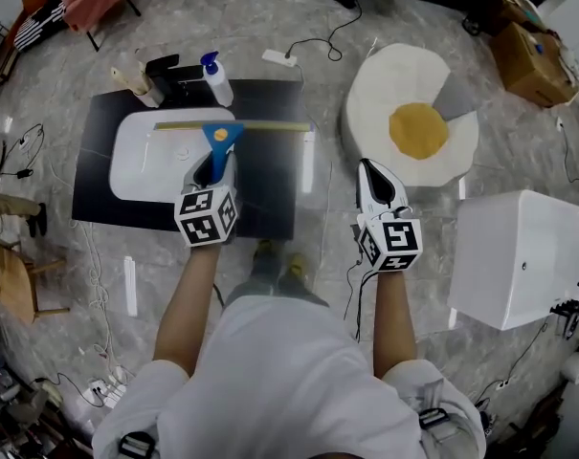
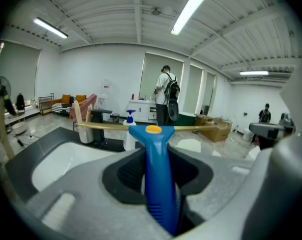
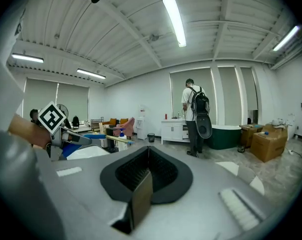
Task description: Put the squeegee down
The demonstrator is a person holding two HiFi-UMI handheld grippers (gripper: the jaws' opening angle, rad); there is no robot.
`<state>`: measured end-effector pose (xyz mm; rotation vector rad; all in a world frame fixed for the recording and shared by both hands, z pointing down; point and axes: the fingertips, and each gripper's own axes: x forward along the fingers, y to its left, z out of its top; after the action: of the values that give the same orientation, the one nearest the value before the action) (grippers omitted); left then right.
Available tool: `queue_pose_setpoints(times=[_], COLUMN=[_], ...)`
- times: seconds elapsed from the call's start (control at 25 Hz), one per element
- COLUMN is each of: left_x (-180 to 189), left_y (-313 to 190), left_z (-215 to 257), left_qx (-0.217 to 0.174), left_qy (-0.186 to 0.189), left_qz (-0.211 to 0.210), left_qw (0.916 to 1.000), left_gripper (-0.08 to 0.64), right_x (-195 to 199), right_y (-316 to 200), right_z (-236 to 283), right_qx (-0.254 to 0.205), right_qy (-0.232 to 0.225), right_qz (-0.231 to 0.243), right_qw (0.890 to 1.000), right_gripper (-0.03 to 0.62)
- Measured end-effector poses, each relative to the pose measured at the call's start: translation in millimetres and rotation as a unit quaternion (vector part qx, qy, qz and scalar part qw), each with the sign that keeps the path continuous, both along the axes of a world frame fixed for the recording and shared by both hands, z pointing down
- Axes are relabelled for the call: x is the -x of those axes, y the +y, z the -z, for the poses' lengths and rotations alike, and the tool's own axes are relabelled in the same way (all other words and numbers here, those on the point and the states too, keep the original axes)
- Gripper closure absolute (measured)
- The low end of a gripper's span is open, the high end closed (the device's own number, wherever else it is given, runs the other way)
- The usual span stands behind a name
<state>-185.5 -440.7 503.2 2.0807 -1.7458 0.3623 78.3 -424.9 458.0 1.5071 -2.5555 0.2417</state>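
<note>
My left gripper [image 1: 216, 163] is shut on the blue handle of a squeegee [image 1: 221, 138]. The squeegee's long yellow blade [image 1: 233, 125] lies crosswise over the far rim of a white basin [image 1: 141, 161] set in a black counter [image 1: 265, 194]. In the left gripper view the blue squeegee handle [image 2: 158, 174] runs straight up between the jaws, its blade [image 2: 111, 126] level across the top. My right gripper [image 1: 370, 172] is shut with nothing in it, held over the floor to the right of the counter; in its own view the right gripper [image 3: 147, 159] shows its pads pressed together.
A spray bottle [image 1: 215, 78] and a black tap [image 1: 165, 70] stand at the counter's far edge. A round egg-shaped rug [image 1: 413, 118] lies to the right, a white box [image 1: 523, 256] nearer right. Cables cross the floor. A person with a backpack [image 3: 196, 115] stands far off.
</note>
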Motion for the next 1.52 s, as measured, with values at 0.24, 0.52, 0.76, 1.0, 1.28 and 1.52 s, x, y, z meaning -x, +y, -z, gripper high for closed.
queue_pose_setpoints(times=[0.24,0.52,0.76,1.0,1.28,1.52], left_x=[-8,-18,-30,-33,-37,-34], left_y=[-33,-52,-63,-74,-83,-88], left_z=[-9,-46,-65,-94,-128,-149], left_qx=[0.011,0.045,0.059,0.090,0.122,0.145], left_qy=[0.002,0.001,-0.004,-0.009,-0.015,-0.018], left_qz=[-0.012,-0.013,-0.023,-0.023,-0.021,-0.016], left_qw=[0.9999,0.9989,0.9980,0.9956,0.9921,0.9892], left_gripper=[0.428,0.428,0.428,0.428,0.428,0.428], right_x=[7,4,-5,-14,-20,-19], right_y=[-13,-21,-19,-19,-26,-30], right_z=[-3,-5,-12,-12,-27,-36], right_qx=[0.008,0.010,0.019,0.017,0.030,0.039], right_qy=[0.000,-0.005,0.002,0.010,0.015,0.017], right_qz=[0.001,-0.009,-0.019,-0.027,-0.042,-0.043], right_qw=[1.000,1.000,1.000,0.999,0.999,0.998], right_gripper=[0.589,0.589,0.589,0.589,0.589,0.589])
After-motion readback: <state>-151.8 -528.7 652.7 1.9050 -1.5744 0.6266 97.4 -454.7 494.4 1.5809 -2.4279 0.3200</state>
